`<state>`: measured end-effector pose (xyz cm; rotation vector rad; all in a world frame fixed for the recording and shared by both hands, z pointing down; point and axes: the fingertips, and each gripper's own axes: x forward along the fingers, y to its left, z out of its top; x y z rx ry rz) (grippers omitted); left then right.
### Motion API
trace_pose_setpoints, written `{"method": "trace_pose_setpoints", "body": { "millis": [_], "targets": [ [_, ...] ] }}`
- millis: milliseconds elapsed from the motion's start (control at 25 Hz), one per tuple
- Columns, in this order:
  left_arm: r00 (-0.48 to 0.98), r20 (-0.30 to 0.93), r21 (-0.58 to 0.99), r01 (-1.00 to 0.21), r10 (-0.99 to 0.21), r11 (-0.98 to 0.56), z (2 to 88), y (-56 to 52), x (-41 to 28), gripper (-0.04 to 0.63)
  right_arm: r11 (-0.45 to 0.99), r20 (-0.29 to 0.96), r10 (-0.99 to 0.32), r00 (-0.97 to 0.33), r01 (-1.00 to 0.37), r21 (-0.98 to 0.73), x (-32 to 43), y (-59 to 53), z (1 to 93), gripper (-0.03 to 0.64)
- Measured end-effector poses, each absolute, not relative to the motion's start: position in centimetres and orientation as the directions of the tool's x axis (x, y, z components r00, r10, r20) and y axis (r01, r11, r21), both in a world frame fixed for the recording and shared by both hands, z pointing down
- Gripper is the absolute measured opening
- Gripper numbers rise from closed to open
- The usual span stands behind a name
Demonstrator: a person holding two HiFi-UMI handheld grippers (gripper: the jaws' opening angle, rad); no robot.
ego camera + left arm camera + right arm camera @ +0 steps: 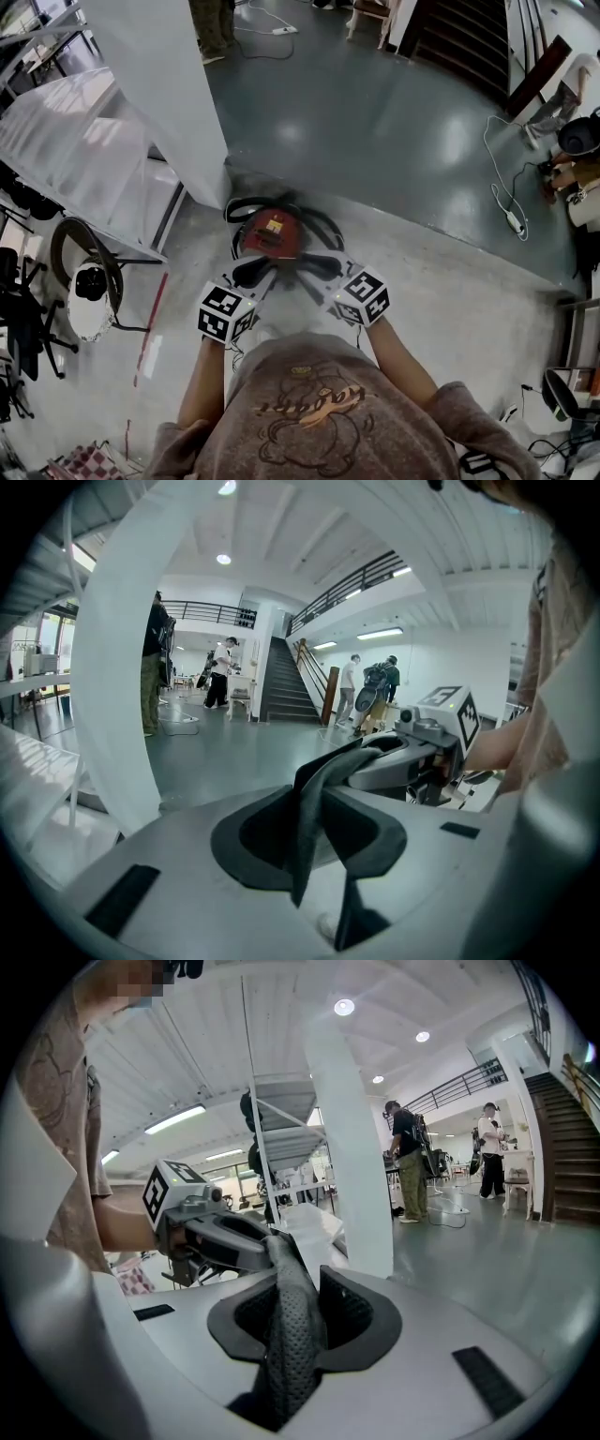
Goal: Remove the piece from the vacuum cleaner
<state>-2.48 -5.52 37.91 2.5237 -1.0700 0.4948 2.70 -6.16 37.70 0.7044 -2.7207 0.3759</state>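
Observation:
A red round vacuum cleaner (272, 232) with a black hose looped round it sits on the floor ahead of me. Just above its near side I hold a dark grey flexible piece (289, 272) stretched between both grippers. My left gripper (274, 277) is shut on one end of the dark piece (323, 780), which runs across to the right gripper (412, 757). My right gripper (295, 1321) is shut on the other end. From that side the piece (292, 1288) looks perforated and leads to the left gripper (220, 1232).
A white pillar (164, 84) and a white stair structure (75, 141) stand close on the left. A round fan-like object (89, 281) and black chairs (19, 309) are further left. A power strip with cable (514, 220) lies at the right. Several people stand far off (223, 672).

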Motion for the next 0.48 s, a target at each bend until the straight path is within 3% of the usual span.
{"method": "trace_pose_setpoints", "body": {
  "millis": [480],
  "targets": [
    [0.649,0.443,0.185,-0.742,-0.619,-0.645,37.97,-5.18,-3.02,0.087,0.84,0.352,-0.428,-0.832,-0.51,-0.184,2.21,-5.75,37.79,0.074]
  ]
}}
